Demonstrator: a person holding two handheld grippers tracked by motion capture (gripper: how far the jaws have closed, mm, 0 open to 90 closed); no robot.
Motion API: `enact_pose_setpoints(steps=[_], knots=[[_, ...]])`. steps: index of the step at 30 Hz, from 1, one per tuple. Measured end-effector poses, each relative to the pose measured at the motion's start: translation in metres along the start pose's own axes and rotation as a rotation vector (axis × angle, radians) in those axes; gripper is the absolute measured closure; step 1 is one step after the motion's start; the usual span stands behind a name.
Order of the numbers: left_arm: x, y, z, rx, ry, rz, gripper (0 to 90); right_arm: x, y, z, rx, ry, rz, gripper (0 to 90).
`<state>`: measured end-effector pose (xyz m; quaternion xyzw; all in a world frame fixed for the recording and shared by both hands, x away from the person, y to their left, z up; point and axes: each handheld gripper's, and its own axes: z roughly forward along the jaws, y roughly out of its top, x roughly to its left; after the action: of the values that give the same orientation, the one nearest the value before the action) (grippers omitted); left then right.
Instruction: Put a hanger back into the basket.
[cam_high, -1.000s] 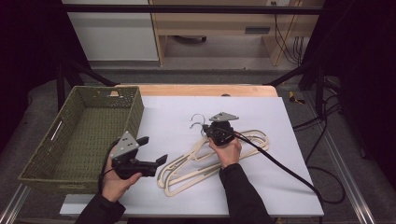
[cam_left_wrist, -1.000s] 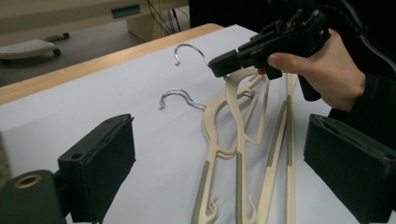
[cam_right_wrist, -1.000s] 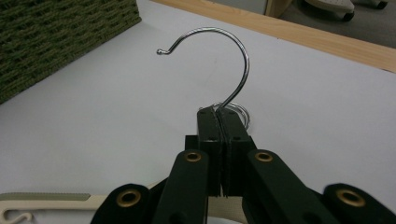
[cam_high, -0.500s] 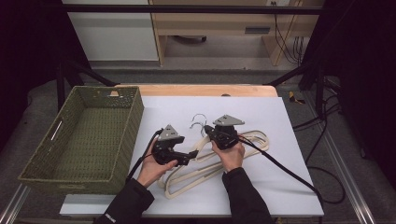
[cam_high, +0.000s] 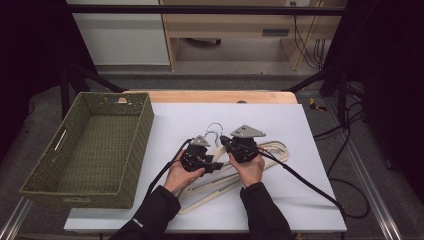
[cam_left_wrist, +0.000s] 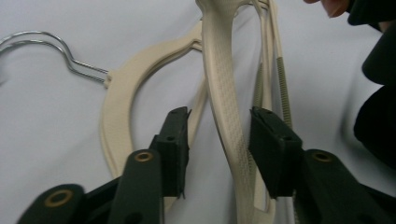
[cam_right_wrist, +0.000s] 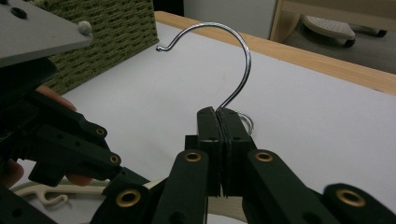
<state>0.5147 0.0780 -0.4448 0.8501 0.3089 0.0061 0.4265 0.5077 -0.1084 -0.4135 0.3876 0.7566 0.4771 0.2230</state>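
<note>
A pile of cream plastic hangers (cam_high: 272, 149) with wire hooks (cam_high: 215, 129) lies in the middle of the white table top. My right gripper (cam_right_wrist: 218, 122) is shut on the wire neck of one hanger's hook (cam_right_wrist: 243, 56), which curls up above the jaws. In the high view this gripper (cam_high: 224, 142) sits at the hangers' hook end. My left gripper (cam_left_wrist: 219, 149) is open, and one ribbed hanger arm (cam_left_wrist: 224, 93) runs between its jaws without either pad clearly touching it. From above, the left gripper (cam_high: 218, 166) lies just left of the right one, over the hangers' arms.
A green woven basket (cam_high: 145, 125) stands empty at the table's left and appears behind the left hand in the right gripper view (cam_right_wrist: 102, 23). A wooden strip (cam_high: 215, 96) borders the far edge. Black cables (cam_high: 305, 182) trail off to the right.
My left gripper has travelled right from beside the basket to the hangers and now straddles a hanger arm. The right gripper has stayed on the hook, barely moving.
</note>
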Motion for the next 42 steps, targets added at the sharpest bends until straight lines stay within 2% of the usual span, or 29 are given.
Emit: enact_pose_setpoints(steps=[3, 4, 5, 8, 14, 16, 18, 20, 22, 23, 24, 26, 27, 28, 29, 30, 31, 34, 35, 36, 39, 40, 41, 42], knots=[[0.000, 0.000, 0.001, 0.018, -0.016, -0.008, 68.2, -0.001, -0.001, -0.002, 0.001, 0.011, 0.000, 89.4], [-0.001, 0.000, 0.001, 0.018, -0.017, -0.009, 68.2, -0.001, -0.001, -0.002, 0.001, 0.011, 0.000, 89.4], [-0.003, 0.000, 0.001, 0.028, -0.028, -0.001, 71.8, 0.000, 0.000, -0.004, 0.006, 0.015, -0.007, 89.3], [-0.008, 0.000, -0.001, 0.031, -0.027, 0.010, 76.9, 0.000, 0.000, -0.006, 0.008, 0.024, -0.014, 88.9], [-0.015, 0.001, -0.006, 0.042, -0.032, 0.010, 78.9, 0.001, 0.001, -0.016, 0.008, 0.044, -0.017, 87.9], [-0.021, 0.001, -0.009, 0.037, -0.042, -0.002, 80.4, 0.000, 0.003, -0.027, 0.007, 0.059, -0.031, 85.2], [-0.022, 0.001, -0.011, 0.036, -0.040, -0.001, 82.1, 0.000, 0.004, -0.039, -0.007, 0.062, -0.038, 81.2], [-0.027, 0.001, -0.014, 0.024, -0.068, -0.007, 83.5, -0.002, 0.003, -0.053, -0.024, 0.083, -0.033, 77.7], [-0.038, 0.001, -0.020, 0.016, -0.088, 0.015, 84.4, -0.003, 0.000, -0.067, -0.041, 0.092, -0.023, 73.3], [-0.038, 0.001, -0.020, 0.016, -0.088, 0.015, 84.6, -0.004, -0.002, -0.073, -0.045, 0.101, -0.025, 71.0], [-0.048, 0.001, -0.023, 0.020, -0.085, 0.034, 84.8, -0.005, -0.005, -0.080, -0.056, 0.104, -0.024, 67.5], [-0.052, 0.001, -0.025, 0.022, -0.085, 0.042, 85.1, -0.006, -0.011, -0.092, -0.073, 0.121, -0.025, 61.5], [-0.060, 0.001, -0.029, 0.019, -0.086, 0.054, 85.2, -0.006, -0.015, -0.098, -0.082, 0.133, -0.028, 59.4], [-0.060, 0.001, -0.029, 0.019, -0.086, 0.054, 85.2, -0.006, -0.015, -0.098, -0.082, 0.133, -0.028, 59.4], [-0.068, 0.001, -0.034, 0.014, -0.080, 0.060, 85.2, -0.006, -0.020, -0.109, -0.082, 0.143, -0.039, 54.4], [-0.068, 0.001, -0.034, 0.014, -0.080, 0.060, 85.2, -0.007, -0.022, -0.113, -0.088, 0.139, -0.048, 50.9], [-0.074, 0.001, -0.041, 0.004, -0.074, 0.075, 85.2, -0.007, -0.024, -0.118, -0.095, 0.139, -0.051, 47.4], [-0.080, 0.002, -0.054, -0.020, -0.056, 0.094, 85.3, -0.008, -0.026, -0.129, -0.108, 0.137, -0.042, 34.9], [-0.080, 0.002, -0.054, -0.020, -0.056, 0.094, 85.3, -0.008, -0.026, -0.129, -0.108, 0.137, -0.042, 34.9], [-0.083, 0.002, -0.064, -0.035, -0.022, 0.111, 85.3, -0.010, -0.027, -0.135, -0.121, 0.137, -0.038, 29.6], [-0.085, 0.005, -0.079, -0.066, 0.018, 0.120, 85.4, -0.013, -0.029, -0.142, -0.140, 0.117, -0.032, 21.8], [-0.085, 0.005, -0.079, -0.066, 0.018, 0.120, 85.4, -0.013, -0.029, -0.142, -0.140, 0.117, -0.032, 21.8], [-0.083, 0.008, -0.090, -0.083, 0.034, 0.124, 85.4, -0.015, -0.029, -0.147, -0.150, 0.102, -0.034, 18.2], [-0.083, 0.008, -0.090, -0.083, 0.034, 0.124, 85.4, -0.017, -0.029, -0.149, -0.154, 0.096, -0.032, 17.0]])
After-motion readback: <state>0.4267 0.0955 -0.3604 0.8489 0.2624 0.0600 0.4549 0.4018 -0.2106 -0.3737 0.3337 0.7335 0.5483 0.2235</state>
